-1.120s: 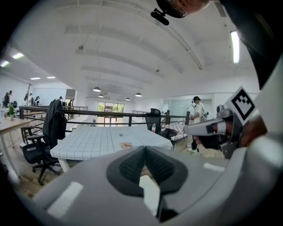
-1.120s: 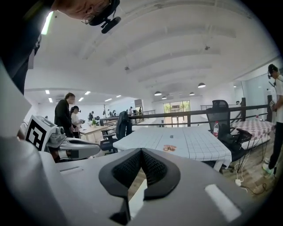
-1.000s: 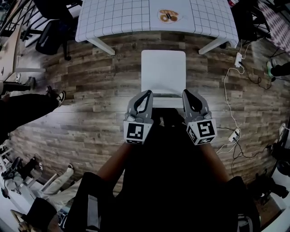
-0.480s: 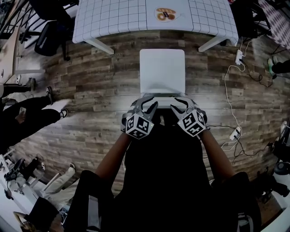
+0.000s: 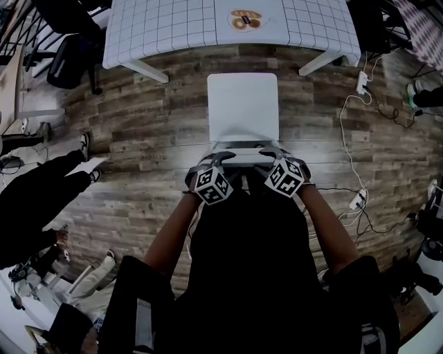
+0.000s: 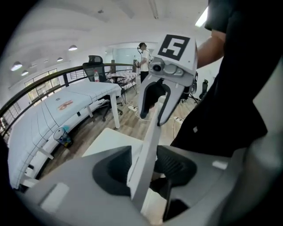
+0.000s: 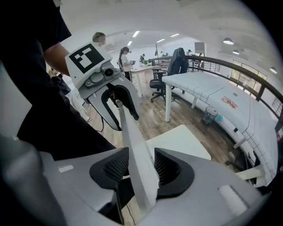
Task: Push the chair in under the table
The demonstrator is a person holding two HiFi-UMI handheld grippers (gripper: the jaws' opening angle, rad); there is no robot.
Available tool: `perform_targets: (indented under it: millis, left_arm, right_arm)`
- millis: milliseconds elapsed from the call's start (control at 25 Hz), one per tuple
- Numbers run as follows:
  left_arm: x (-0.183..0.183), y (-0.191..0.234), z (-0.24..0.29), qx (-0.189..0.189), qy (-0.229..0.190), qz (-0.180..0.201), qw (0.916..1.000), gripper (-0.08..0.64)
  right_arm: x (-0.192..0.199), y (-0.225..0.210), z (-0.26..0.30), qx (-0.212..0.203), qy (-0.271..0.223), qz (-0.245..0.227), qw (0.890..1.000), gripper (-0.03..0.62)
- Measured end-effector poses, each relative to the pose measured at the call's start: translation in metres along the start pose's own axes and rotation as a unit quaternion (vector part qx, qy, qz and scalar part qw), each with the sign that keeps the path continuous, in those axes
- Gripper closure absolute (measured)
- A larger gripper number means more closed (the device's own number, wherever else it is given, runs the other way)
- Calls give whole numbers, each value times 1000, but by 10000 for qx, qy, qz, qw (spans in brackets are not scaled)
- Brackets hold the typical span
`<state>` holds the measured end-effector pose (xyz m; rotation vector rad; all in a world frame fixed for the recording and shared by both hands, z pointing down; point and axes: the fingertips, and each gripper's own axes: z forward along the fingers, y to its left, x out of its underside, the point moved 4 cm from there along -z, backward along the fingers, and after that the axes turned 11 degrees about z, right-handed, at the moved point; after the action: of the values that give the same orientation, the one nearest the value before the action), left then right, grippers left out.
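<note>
Left gripper (image 5: 220, 159): fingers just opened wide, chair (image 5: 242, 104) back between them, unpressed.
Right gripper (image 5: 271, 155): likewise wide, astride the back.
Surface (image 5: 173, 28): orange mark (image 5: 242, 19), unreadable.

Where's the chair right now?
Head view, centre: the chair stands on the wood floor just short of the table, seat not under it, backrest toward the person.

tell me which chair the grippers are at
The white chair facing the gridded table: its backrest stands between the jaws of the left gripper and right gripper, which have just been opening. The black office chair stands apart.
</note>
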<state>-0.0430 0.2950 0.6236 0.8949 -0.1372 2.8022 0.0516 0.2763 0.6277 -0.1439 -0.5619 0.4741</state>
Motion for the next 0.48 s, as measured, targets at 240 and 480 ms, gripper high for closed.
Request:
perform_targets:
  millis: [240, 480]
  left_arm:
    - [4, -5, 16, 452, 457, 433, 9970, 377]
    - [8, -4, 31, 392, 944, 466, 9937, 432]
  right_arm:
    - [8, 5, 9, -323, 593, -736, 9950, 383]
    - [38, 3, 45, 122, 1556, -1505, 9762, 388]
